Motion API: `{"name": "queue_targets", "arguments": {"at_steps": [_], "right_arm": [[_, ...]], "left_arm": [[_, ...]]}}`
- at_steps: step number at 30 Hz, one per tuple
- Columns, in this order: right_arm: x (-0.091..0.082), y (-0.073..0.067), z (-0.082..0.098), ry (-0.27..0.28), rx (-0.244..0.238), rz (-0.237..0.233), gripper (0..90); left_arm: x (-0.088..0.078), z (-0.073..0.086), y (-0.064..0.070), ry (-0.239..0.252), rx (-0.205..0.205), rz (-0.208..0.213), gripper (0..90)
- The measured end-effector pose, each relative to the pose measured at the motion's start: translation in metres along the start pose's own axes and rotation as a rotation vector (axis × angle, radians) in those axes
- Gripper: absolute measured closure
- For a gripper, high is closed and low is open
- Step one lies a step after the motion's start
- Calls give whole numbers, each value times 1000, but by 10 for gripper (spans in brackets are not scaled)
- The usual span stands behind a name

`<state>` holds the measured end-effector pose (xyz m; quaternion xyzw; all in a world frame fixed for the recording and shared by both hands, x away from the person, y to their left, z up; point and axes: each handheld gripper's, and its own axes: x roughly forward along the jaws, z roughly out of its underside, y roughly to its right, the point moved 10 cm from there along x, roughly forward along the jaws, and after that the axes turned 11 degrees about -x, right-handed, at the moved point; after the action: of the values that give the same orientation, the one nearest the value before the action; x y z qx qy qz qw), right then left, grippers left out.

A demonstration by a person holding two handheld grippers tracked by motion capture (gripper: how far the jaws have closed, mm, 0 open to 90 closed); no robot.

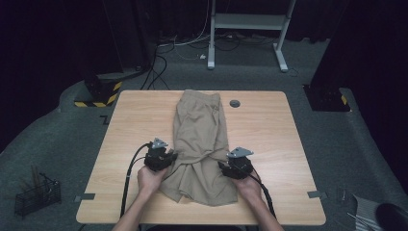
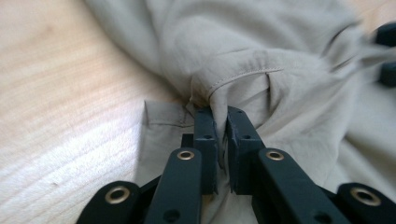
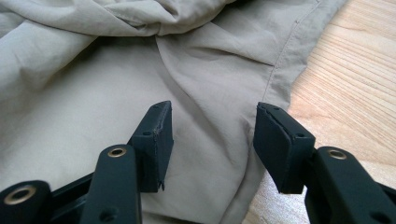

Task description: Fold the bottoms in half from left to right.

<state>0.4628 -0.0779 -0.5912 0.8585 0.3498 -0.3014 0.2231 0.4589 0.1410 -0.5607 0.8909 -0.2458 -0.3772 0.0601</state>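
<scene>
A pair of beige shorts (image 1: 201,139) lies lengthwise down the middle of the wooden table (image 1: 130,120), bunched and twisted near its front end. My left gripper (image 1: 169,159) is at the garment's left edge; in the left gripper view its jaws are pinched on a fold of the beige fabric (image 2: 243,79), gripper (image 2: 222,130). At the cloth's right side sits my right gripper (image 1: 222,166). In the right gripper view the gripper (image 3: 212,140) is open, its jaws spread above flat beige cloth (image 3: 93,107) near the hem, not pressing on it.
A small dark round grommet (image 1: 235,103) sits in the table near the back edge. Cables trail from both grippers toward the front edge. On the floor stand a wire basket (image 1: 37,195) at left and a white desk frame (image 1: 248,29) at the back.
</scene>
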Motion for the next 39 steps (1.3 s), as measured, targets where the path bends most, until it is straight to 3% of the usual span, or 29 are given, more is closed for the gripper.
{"name": "queue_targets", "arguments": {"at_steps": [7, 11, 17, 21, 24, 28, 34, 37, 39], "right_arm": [[0, 0, 0, -2, 0, 5, 466], [0, 0, 0, -2, 1, 6, 466], [0, 0, 0, -3, 10, 9, 466], [-1, -2, 1, -3, 11, 10, 466], [-1, -4, 0, -5, 13, 10, 466], [-1, -5, -1, -3, 12, 9, 465], [4, -8, -6, -2, 5, -6, 455], [10, -8, -11, -3, 0, -10, 455], [16, -7, -16, -3, -2, -11, 454]], "left_arm": [[-28, -18, 29, 66, 72, 52, 848], [-33, -21, 38, 86, 129, 9, 830], [-40, -16, 40, 80, 120, 4, 826], [-50, -12, 50, 108, 105, 62, 870], [-41, -2, 62, 63, 115, 113, 885], [-13, 13, 66, -7, 114, 120, 886], [26, 24, 45, -90, 88, 51, 887], [34, 17, 31, -89, 78, 24, 889], [37, 8, 19, -86, 85, -20, 890]]}}
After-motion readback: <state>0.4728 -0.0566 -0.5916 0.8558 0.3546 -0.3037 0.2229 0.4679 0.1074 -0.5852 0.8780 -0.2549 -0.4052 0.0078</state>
